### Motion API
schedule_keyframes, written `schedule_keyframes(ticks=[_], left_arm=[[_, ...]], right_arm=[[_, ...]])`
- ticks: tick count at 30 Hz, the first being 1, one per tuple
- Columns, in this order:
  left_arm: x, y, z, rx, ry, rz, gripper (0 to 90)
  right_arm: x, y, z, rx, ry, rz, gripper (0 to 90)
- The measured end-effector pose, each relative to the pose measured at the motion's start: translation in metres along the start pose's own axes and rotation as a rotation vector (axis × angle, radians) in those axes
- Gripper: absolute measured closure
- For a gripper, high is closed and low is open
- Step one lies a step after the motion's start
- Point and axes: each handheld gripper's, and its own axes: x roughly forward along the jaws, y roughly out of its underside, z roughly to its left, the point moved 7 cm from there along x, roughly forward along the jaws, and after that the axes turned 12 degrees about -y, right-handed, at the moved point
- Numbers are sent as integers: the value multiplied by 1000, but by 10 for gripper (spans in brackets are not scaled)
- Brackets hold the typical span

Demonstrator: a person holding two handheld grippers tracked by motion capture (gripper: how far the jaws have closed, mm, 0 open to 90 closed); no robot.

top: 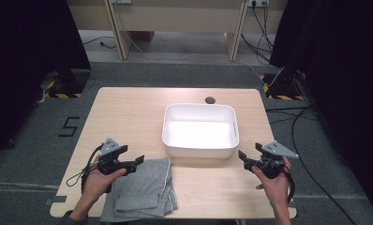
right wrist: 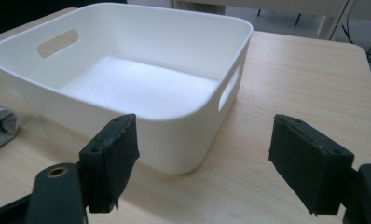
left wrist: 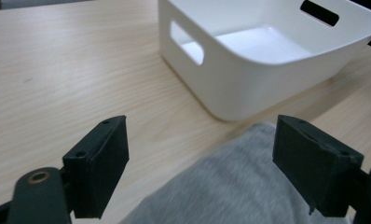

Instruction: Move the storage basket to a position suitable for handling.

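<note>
The folded grey cloth [top: 140, 190] runs past the high view's bottom edge, its near end cut off.

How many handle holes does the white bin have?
2. The white bin has one handle hole in its far end wall and another handle hole in the end wall nearest the right gripper.

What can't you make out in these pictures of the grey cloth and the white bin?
- Grey cloth: its near edge hangs past the table edge in the high view; the left tongs frame cuts it off below.
- White bin: far outer wall hidden by its own rim.
- Cloth type: folded, unclear.
</note>
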Motion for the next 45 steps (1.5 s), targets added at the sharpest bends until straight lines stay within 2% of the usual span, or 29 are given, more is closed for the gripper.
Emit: schedule_keyframes(ticks=[2, 4, 8, 9, 12, 13, 18, 19, 20, 22, 25, 26, 28, 32, 33, 34, 36, 37, 38, 40, 41, 43, 44, 45], left_arm=[[4, -4, -4, 3, 6, 2, 180], [16, -12, -16, 0, 31, 10, 180], [30, -16, -28, 8, 53, 32, 193], [30, -16, -28, 8, 53, 32, 201], [40, -19, -32, 9, 57, 31, 224], [41, -19, -33, -2, 60, 34, 233], [47, -21, -38, -7, 82, 35, 259], [48, -20, -41, -8, 91, 37, 262], [49, -20, -42, -7, 96, 35, 268], [51, -20, -42, -9, 105, 35, 289], [55, -21, -41, -51, 140, 22, 311], [56, -19, -41, -56, 137, 28, 312], [57, -18, -40, -53, 132, 30, 312], [60, -16, -37, -80, 149, 31, 314], [62, -15, -36, -104, 163, 39, 313], [64, -15, -35, -93, 165, 27, 312], [65, -14, -34, -87, 161, 30, 307], [64, -12, -32, -117, 151, 43, 306], [64, -13, -31, -120, 146, 45, 304], [64, -14, -30, -100, 155, 27, 300], [62, -13, -29, -112, 135, 42, 299], [61, -14, -27, -113, 132, 39, 298], [60, -15, -26, -108, 145, 28, 297], [59, -14, -24, -116, 131, 39, 300]], right_arm=[[2, -3, 0, -4, -3, 0, 251], [13, -11, 0, -5, -10, 3, 257], [30, -19, 1, 14, -27, 7, 264], [30, -19, 1, 14, -27, 7, 264], [48, -20, -3, 42, -21, 33, 270], [52, -20, -5, 48, -17, 38, 271], [63, -17, -4, 59, -45, 55, 279], [67, -17, -2, 80, -68, 46, 228], [68, -17, -2, 83, -61, 47, 236], [69, -17, -3, 64, -47, 50, 254], [70, -18, -2, 59, -43, 51, 261], [70, -18, -2, 55, -45, 52, 263], [71, -18, 0, 58, -54, 45, 269], [78, -19, 7, 42, -88, 39, 297], [80, -19, 8, 38, -93, 42, 297], [82, -19, 9, 28, -95, 44, 297], [84, -19, 10, 30, -97, 46, 297], [87, -19, 10, 34, -104, 41, 297], [88, -20, 11, 36, -104, 43, 295], [90, -20, 13, 32, -108, 54, 291], [91, -21, 14, 32, -106, 52, 291], [92, -21, 17, 32, -104, 57, 289], [93, -21, 18, 26, -105, 54, 288], [93, -21, 20, 33, -110, 56, 288]])
